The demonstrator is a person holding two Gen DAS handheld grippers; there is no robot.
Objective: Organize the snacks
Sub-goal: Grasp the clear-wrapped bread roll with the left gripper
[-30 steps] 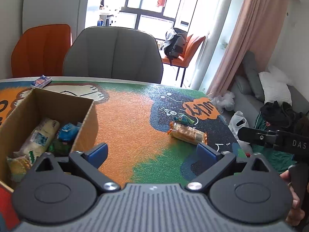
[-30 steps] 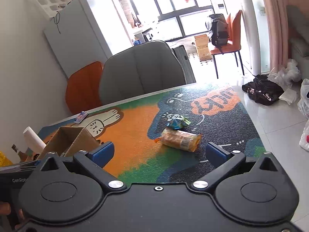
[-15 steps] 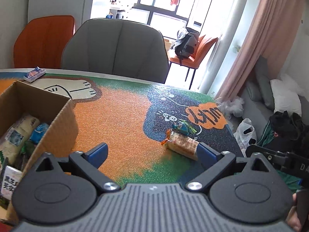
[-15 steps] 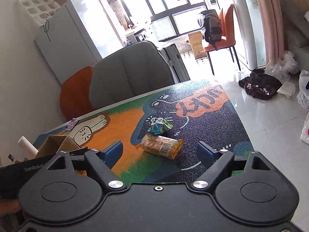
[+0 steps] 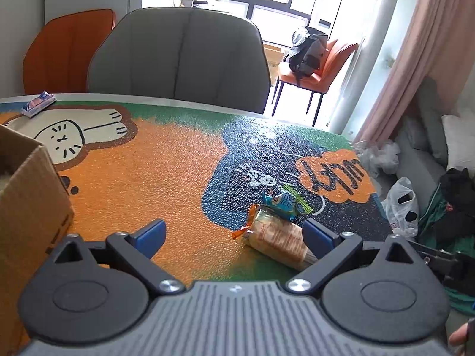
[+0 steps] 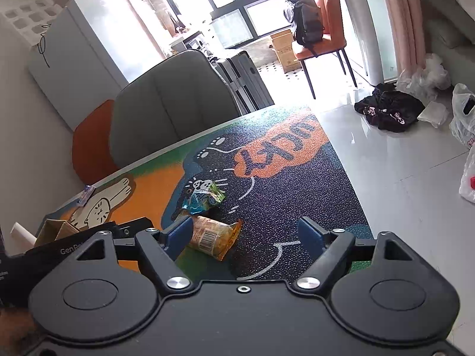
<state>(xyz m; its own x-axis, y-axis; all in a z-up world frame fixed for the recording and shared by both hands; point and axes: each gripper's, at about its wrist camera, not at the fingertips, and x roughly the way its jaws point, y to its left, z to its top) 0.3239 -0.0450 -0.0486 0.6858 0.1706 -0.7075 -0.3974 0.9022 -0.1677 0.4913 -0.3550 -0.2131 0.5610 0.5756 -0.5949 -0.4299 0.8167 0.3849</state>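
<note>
So both tools are spread wide, nothing held: left tool (image 5: 234,234), right tool (image 6: 246,233). A cracker pack (image 6: 212,235) is seen lying on the table (image 5: 142,178), touching a blue packet (image 6: 202,197). Probably light, crinkly, fragile; best gripped gently mid-body, then boxed (image 5: 26,195).

Left wrist view sits low over the table mat (image 5: 142,178), facing the gray chair (image 5: 181,59). Right wrist view looks from higher, angled leftward. Both share the cracker pack (image 5: 279,240) (image 6: 212,234) lower center.
</note>
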